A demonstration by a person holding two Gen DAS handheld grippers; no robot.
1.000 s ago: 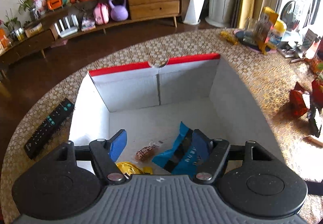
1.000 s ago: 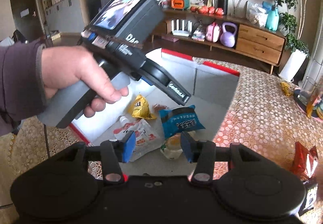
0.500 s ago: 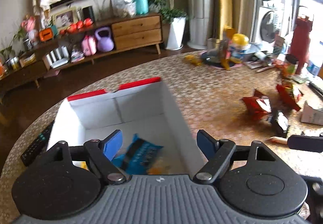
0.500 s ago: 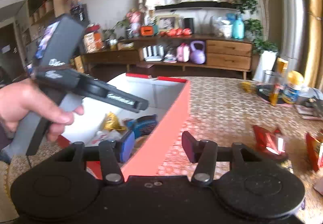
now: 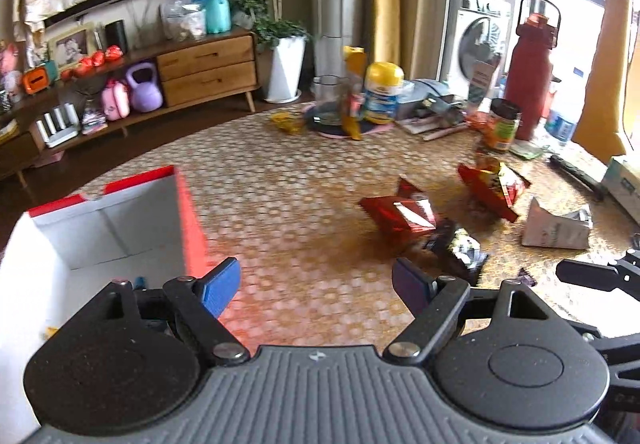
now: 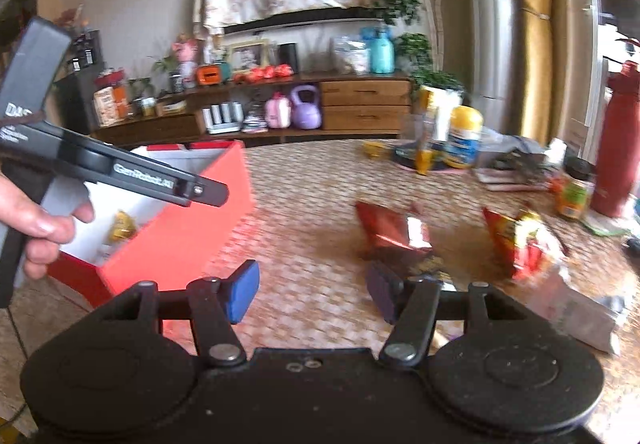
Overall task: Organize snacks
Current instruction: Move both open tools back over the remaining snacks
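A red box with a white inside (image 5: 120, 228) stands at the left of the round table; it also shows in the right wrist view (image 6: 180, 228) with a yellow snack (image 6: 122, 224) inside. My left gripper (image 5: 316, 286) is open and empty, just right of the box. My right gripper (image 6: 312, 294) is open and empty over the table. Ahead lie a dark red snack bag (image 5: 398, 214), a red-yellow bag (image 5: 494, 184), a black packet (image 5: 460, 248) and a white packet (image 5: 556, 228). The left gripper's body (image 6: 104, 168) shows in the right wrist view.
At the table's far side stand a red bottle (image 5: 530, 72), a yellow-lidded tub (image 5: 384, 92), a jar (image 5: 502, 120), a glass and papers. A white carton (image 5: 624, 180) sits at the right edge. A wooden sideboard lies beyond.
Both grippers have swung right, away from the box interior toward the loose snacks on the table. The blue packet stays in the box. Both are open throughout.
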